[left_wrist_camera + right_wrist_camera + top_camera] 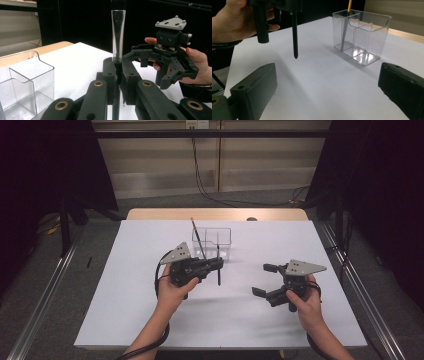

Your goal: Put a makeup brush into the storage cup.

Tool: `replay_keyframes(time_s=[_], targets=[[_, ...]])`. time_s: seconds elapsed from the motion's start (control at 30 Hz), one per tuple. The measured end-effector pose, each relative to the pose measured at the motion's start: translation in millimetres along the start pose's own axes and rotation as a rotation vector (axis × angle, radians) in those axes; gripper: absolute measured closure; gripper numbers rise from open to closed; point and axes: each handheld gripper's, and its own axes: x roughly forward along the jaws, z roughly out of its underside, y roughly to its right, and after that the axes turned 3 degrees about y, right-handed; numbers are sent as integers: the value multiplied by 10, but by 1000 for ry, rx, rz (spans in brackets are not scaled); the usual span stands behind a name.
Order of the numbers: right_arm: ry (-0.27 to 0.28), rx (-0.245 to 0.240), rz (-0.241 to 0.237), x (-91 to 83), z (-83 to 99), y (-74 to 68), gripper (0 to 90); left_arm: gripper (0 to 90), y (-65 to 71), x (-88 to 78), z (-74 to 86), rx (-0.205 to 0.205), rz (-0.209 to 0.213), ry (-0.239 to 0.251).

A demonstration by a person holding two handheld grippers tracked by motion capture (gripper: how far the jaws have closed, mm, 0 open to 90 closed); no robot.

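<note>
A white-topped table (150,320) bears a clear plastic box (216,245) near its far edge.

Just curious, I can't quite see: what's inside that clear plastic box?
One brush with an orange-tipped handle leans in a compartment of the clear box. Its lower end blurs behind the walls.

Bench (150,320): covered by a white sheet, with a strip of bare wood (215,214) exposed along the far edge. A small dark round item (252,219) sits on that strip, right of centre; too small to identify. Floor: grey, with black cables (220,197) running from the far wall across to the right. Metal rails (45,295) flank the bench on left and right. Black curtains (45,165) hang at both sides. The far wall is pale-panelled.
</note>
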Motion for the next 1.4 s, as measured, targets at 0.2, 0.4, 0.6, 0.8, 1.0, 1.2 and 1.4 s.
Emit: replay_keyframes(time_s=[0.2, 0.4, 0.6, 0.8, 1.0, 1.2, 1.4], targets=[[-6, 4, 23, -105, 60, 54, 18, 833, -10, -6, -7, 3, -9, 1], [-15, 0, 42, -195, 83, 84, 18, 833, -20, -20, -14, 9, -19, 1], [-20, 6, 60, -271, 113, 107, 19, 834, -42, -38, -21, 9, -28, 3], [-27, 7, 71, -333, 139, 127, 19, 834, -68, -45, -41, 13, -36, 4], [-27, 12, 84, -395, 164, 145, 19, 834, -98, -51, -80, 12, -47, 6], [-27, 15, 98, -463, 189, 156, 19, 833, -128, -59, -82, 7, -58, 11], [-15, 17, 106, -516, 209, 159, 19, 834, -152, -69, -88, 8, -65, 15]])
